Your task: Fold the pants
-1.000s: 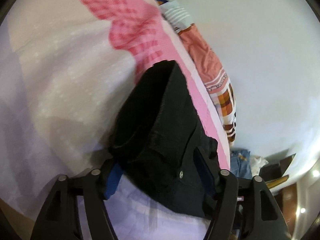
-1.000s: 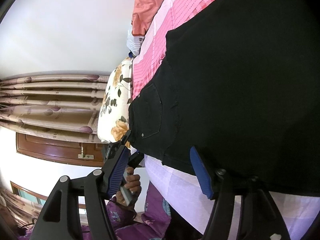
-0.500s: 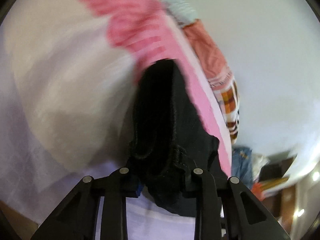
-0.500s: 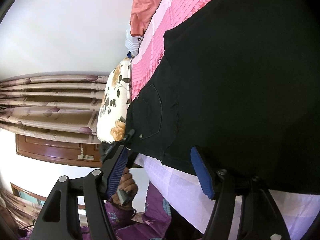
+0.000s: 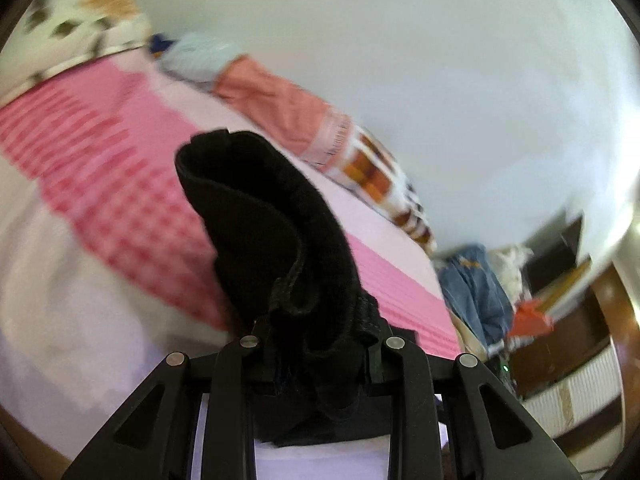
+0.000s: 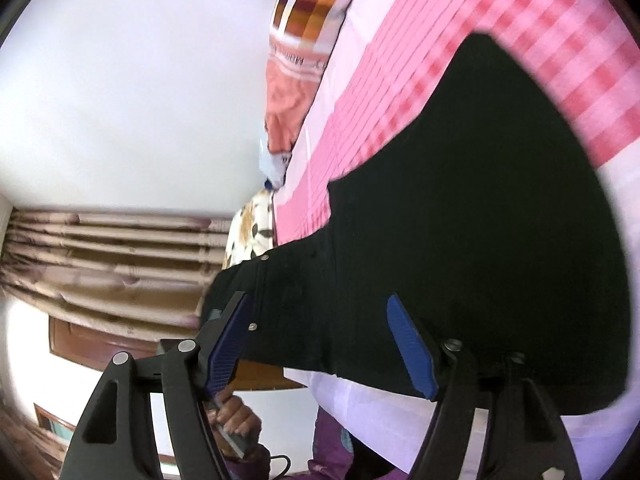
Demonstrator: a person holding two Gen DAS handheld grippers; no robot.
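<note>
Left wrist view: left tongs [image 5: 320, 344] clenched on bunched black pants [image 5: 276, 240], frame centre | right tongs [image 6: 324, 344] released over pants on bed [image 6: 400, 92] | step: fold begun | next: right-side grasp needed

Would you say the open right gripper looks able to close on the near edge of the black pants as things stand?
Probably yes. The right gripper is open, the black pants on the pink checked bedspread lie just ahead, and nothing sits between. The left gripper already clamps another part.
</note>
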